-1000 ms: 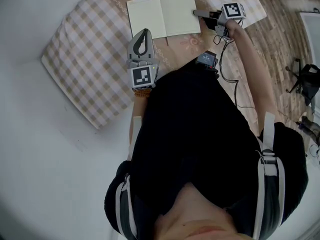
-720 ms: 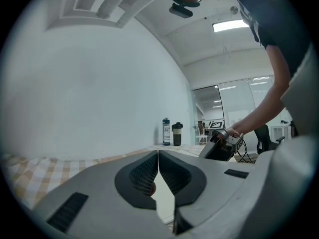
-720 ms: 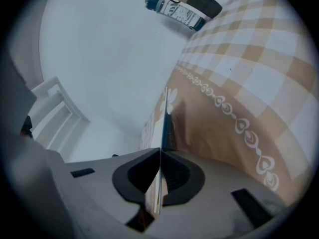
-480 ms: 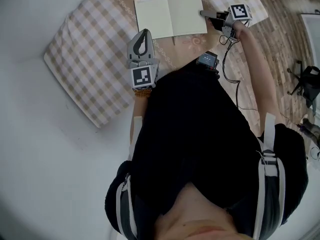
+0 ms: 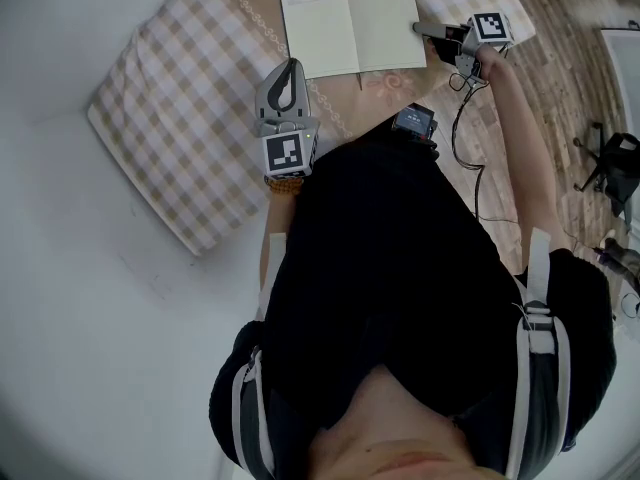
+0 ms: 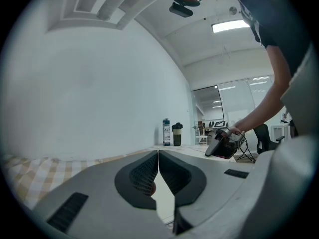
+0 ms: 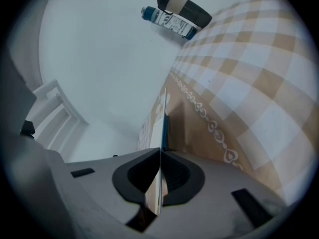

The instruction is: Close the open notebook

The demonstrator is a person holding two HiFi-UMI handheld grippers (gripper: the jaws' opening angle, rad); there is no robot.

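R arm is stretched out far ahead of the person, forearm nearly straight, hand wrapped round the right gripper [image 5: 420, 28], which is tipped a bit downward. Its jaws are pressed together on the outer edge of the notebook [image 5: 350, 28]. In the right gripper view the right gripper [image 7: 160, 153] pinches a thin sheet seen edge-on; page or cover, can't tell which.

The notebook lies open w/ cream pages up, on the brown patterned band of the checked cloth [image 5: 180, 98], at the far side from the person.

L arm is tucked in close to the body. The left gripper [image 5: 291, 65] is held about level over the cloth, near the notebook's near-left corner but not touching it. In the left gripper view the left gripper [image 6: 158, 156] has its jaws meeting at the tips, nothing between them. The same view catches the R hand and its gripper off to the right, in front of a glass partition.

Containers: two bottles stand upright side by side, past the cloth, by the white wall [image 6: 99, 83]. The blue-capped bottle [image 6: 166, 132] has a label; the dark bottle [image 6: 177, 134] has a black lid. Both are capped, contents can't be made out. The right gripper view shows them too, well apart from the notebook.
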